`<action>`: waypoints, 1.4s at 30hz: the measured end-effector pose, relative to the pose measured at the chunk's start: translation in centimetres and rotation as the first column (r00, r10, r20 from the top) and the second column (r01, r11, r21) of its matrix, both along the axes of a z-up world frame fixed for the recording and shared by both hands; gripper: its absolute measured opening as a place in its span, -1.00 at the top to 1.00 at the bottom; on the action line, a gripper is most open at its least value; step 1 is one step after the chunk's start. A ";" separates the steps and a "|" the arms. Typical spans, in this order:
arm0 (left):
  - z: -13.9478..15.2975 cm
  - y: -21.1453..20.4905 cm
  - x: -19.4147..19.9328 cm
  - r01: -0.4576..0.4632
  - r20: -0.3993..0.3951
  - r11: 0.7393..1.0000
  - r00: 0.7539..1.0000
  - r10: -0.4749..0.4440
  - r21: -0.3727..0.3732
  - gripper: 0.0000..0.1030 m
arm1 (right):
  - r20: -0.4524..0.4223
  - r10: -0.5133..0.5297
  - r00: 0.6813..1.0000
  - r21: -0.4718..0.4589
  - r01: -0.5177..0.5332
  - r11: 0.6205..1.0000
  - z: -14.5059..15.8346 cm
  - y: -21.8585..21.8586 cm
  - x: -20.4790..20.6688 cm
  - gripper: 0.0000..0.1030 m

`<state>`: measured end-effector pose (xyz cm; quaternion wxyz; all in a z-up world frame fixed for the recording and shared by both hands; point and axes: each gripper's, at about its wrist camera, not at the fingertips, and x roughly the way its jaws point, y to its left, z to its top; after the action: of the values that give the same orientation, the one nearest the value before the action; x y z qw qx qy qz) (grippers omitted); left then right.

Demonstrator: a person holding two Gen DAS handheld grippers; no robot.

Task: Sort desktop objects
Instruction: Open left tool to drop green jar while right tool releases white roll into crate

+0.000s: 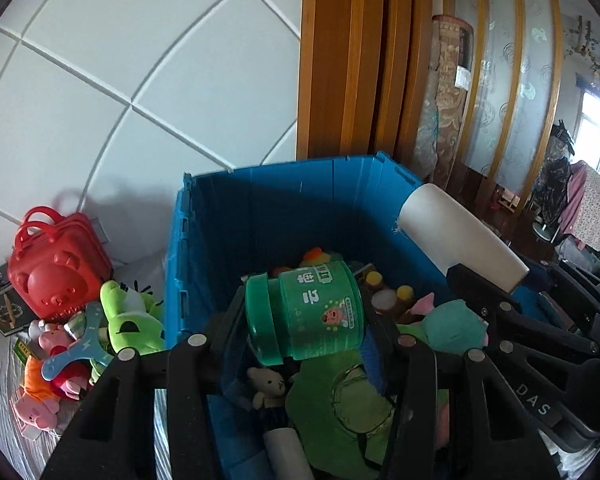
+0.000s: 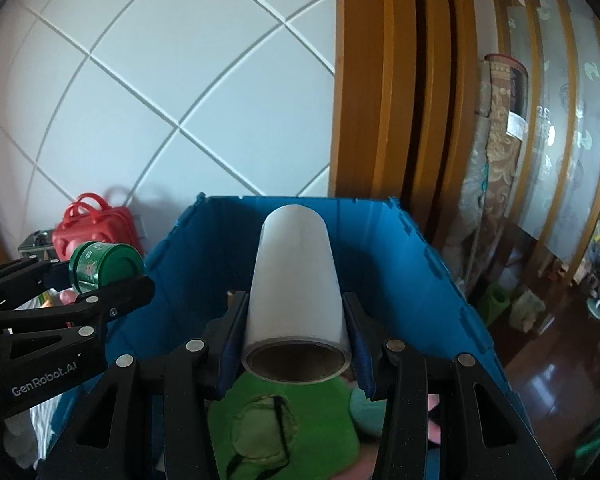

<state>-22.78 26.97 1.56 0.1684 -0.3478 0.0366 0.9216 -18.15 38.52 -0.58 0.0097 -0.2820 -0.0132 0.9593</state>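
Note:
My left gripper (image 1: 300, 320) is shut on a green jar (image 1: 306, 312) lying sideways, held over the open blue bin (image 1: 260, 216). It also shows at the left of the right wrist view (image 2: 104, 266). My right gripper (image 2: 294, 320) is shut on a white paper roll (image 2: 294, 276), held above the blue bin (image 2: 400, 280). The roll also shows in the left wrist view (image 1: 460, 232). Inside the bin lie a green plush (image 1: 340, 400), a teal plush (image 1: 452, 326), a small bear (image 1: 268, 386) and other toys.
Left of the bin on the table sit a red bear case (image 1: 56, 268), a green plush frog (image 1: 130, 320), a blue boomerang (image 1: 80, 344) and pink plush toys (image 1: 40, 412). A tiled wall stands behind. Wooden sliding doors (image 2: 400, 80) are to the right.

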 end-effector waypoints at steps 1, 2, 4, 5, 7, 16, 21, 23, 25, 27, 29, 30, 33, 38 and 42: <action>-0.7 0.6 -0.9 -0.011 0.032 1.000 0.999 0.011 -0.013 0.05 | 0.029 -0.001 1.000 -0.002 0.001 1.000 -0.6 0.4 -0.5 0.12; -1.5 1.1 -1.7 -0.016 0.064 1.000 0.998 0.018 -0.026 0.05 | 0.065 0.000 0.998 -0.010 0.001 1.000 -1.2 1.1 -1.5 0.12; -3.3 2.1 -3.3 -0.025 0.137 0.998 0.990 0.032 -0.055 0.05 | 0.136 0.013 0.991 -0.032 -0.008 0.999 -2.8 2.1 -3.2 0.12; -4.4 2.6 -4.0 -0.023 0.180 0.997 0.983 0.035 -0.069 0.05 | 0.175 0.019 0.984 -0.042 -0.012 0.999 -3.7 2.5 -4.0 0.12; -6.2 3.4 -4.7 -0.014 0.252 0.998 0.967 0.031 -0.069 0.05 | 0.238 0.034 0.971 -0.067 -0.019 0.998 -5.4 3.2 -5.4 0.12; -11.1 4.0 -6.6 -0.017 0.373 0.978 0.923 0.095 -0.207 0.05 | 0.470 0.104 0.877 -0.191 -0.014 0.981 -11.7 4.8 -8.8 0.12; -12.2 3.2 -7.2 -0.042 0.435 0.977 0.891 0.131 -0.208 0.05 | 0.518 0.129 0.846 -0.170 -0.046 0.984 -13.0 3.9 -8.9 0.11; -12.1 3.3 -7.0 -0.036 0.422 0.976 0.898 0.125 -0.213 0.05 | 0.543 0.125 0.830 -0.157 -0.046 0.986 -13.5 3.8 -8.9 0.10; -12.0 3.6 -6.8 -0.024 0.418 0.976 0.901 0.114 -0.215 0.05 | 0.568 0.125 0.814 -0.144 -0.052 0.988 -13.9 3.5 -9.1 0.10; -12.0 3.8 -6.6 -0.009 0.420 0.977 0.902 0.100 -0.213 0.05 | 0.571 0.126 0.811 -0.145 -0.051 0.988 -13.9 3.6 -9.2 0.08; -11.8 4.2 -6.4 0.007 0.411 0.976 0.908 0.084 -0.216 0.05 | 0.582 0.135 0.802 -0.159 -0.051 0.986 -13.9 3.7 -9.2 -0.08; -11.5 4.4 -6.1 0.015 0.403 0.976 0.912 0.076 -0.217 0.05 | 0.583 0.142 0.800 -0.163 -0.056 0.985 -13.9 3.6 -9.2 -0.13; -10.3 4.6 -5.4 0.014 0.360 0.973 0.930 0.071 -0.229 0.05 | 0.568 0.134 0.812 -0.153 -0.056 0.987 -13.2 3.4 -8.9 -0.19; -7.5 3.7 -3.2 0.023 0.307 0.984 0.951 0.033 -0.176 0.05 | 0.520 0.102 0.848 -0.140 -0.033 0.990 -10.3 4.3 -7.1 -0.55; -4.7 2.5 0.3 0.059 0.233 0.991 0.972 -0.029 -0.121 0.05 | 0.441 0.075 0.895 -0.122 -0.023 0.992 -6.6 4.1 -3.7 -0.76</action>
<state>-22.51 29.46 -3.13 0.1694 -0.4618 0.0830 0.8667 -21.82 42.59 -7.18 -0.0337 -0.4931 0.0323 0.8687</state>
